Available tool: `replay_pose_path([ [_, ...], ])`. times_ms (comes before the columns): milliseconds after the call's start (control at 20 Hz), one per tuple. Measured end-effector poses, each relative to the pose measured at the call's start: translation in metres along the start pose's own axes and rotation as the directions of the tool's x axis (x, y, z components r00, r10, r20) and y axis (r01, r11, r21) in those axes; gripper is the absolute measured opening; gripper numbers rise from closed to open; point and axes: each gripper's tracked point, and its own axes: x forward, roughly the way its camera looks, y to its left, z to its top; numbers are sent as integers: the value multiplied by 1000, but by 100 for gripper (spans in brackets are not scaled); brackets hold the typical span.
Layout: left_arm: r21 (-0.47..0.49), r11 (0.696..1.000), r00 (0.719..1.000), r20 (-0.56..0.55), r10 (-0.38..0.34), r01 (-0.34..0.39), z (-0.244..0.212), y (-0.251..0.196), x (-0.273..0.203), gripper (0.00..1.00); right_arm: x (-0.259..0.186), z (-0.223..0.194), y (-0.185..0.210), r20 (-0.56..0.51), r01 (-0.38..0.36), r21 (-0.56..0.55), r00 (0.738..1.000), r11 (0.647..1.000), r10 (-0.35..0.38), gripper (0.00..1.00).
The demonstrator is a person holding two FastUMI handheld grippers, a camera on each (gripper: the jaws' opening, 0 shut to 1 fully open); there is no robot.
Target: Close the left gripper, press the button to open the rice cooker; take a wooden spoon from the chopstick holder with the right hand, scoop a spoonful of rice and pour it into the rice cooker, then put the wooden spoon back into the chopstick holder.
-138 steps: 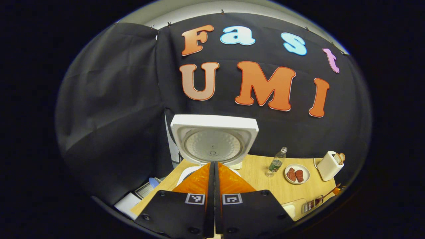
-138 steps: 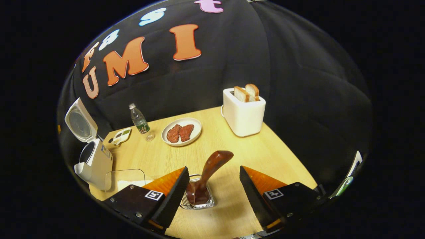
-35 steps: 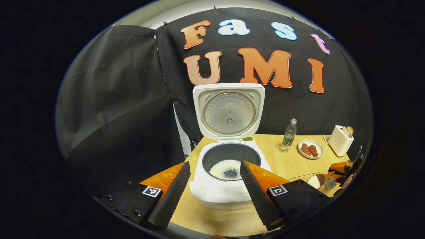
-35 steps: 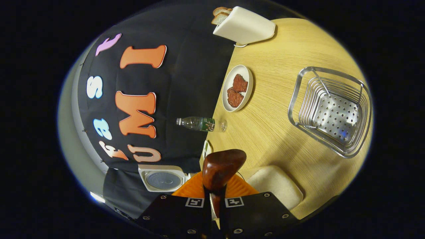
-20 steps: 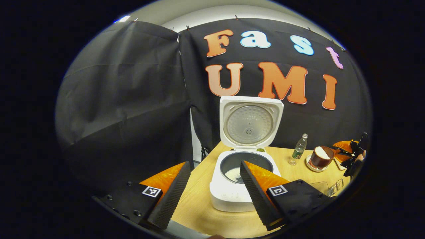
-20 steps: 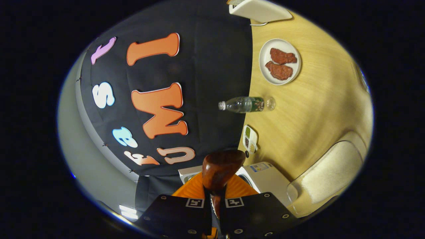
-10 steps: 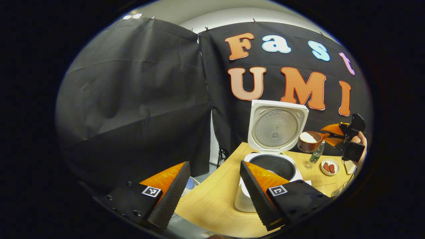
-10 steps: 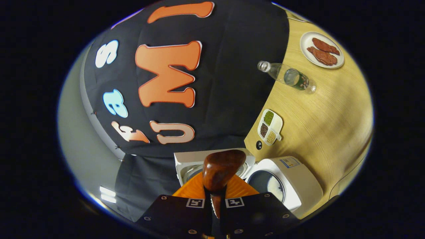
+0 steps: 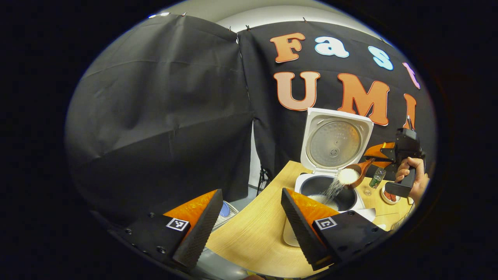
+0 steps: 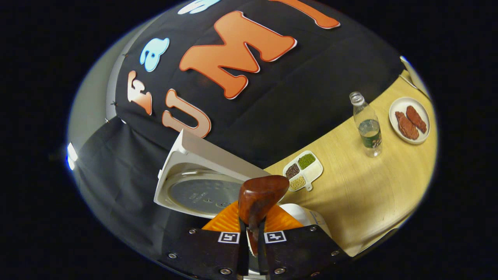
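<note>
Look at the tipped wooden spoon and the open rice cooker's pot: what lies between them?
In the left gripper view, a stream of rice falls from the wooden spoon into the rice cooker.

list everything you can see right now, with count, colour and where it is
rice cooker: 1, white, on the table, lid up
rice: white, falling from the spoon into the pot
wooden spoon: 1, reddish brown, tipped over the open cooker
table: 1, light wood
bottle: 1, clear with dark label, upright near the booth wall
plate: 1, white, two reddish-brown pieces on it, past the bottle
divided dish: 1, white, three compartments of green, dark and pale grains, beside the cooker
left gripper: fingers apart, holding nothing
right gripper: fingers closed on the spoon's handle
hand: 1, gripping the right gripper's handle
</note>
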Motion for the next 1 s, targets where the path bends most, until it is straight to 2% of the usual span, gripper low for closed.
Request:
replay_pose_path([
  [150,5,1000,1000,-3,-8,8,2,-4,7,97,0,6,10,34,8,-162,999,987,-2,8],
  [200,7,1000,1000,-2,-10,10,3,-5,8,100,-2,7,16,40,3,-201,999,980,5,8],
  [350,19,1000,1000,0,-25,25,4,-11,12,96,-9,16,35,61,-27,-289,997,957,46,9],
  [400,22,999,1000,2,-29,29,5,-13,13,100,-11,18,41,71,-32,-314,996,949,57,9],
  [450,25,999,999,4,-33,33,7,-13,15,97,-14,20,48,76,-42,-341,995,939,72,8],
  [550,26,999,999,5,-40,40,8,-15,16,100,-20,23,61,84,-62,-397,991,916,104,8],
  [750,27,999,999,-1,-45,45,6,-16,16,100,-27,29,86,95,-85,-512,983,855,155,8],
  [950,26,998,999,5,-49,49,9,-14,16,100,-39,33,121,100,-116,-632,968,766,229,8],
  [1000,26,999,999,8,-48,48,9,-13,17,97,-42,36,130,109,-115,-661,963,741,247,8],
])
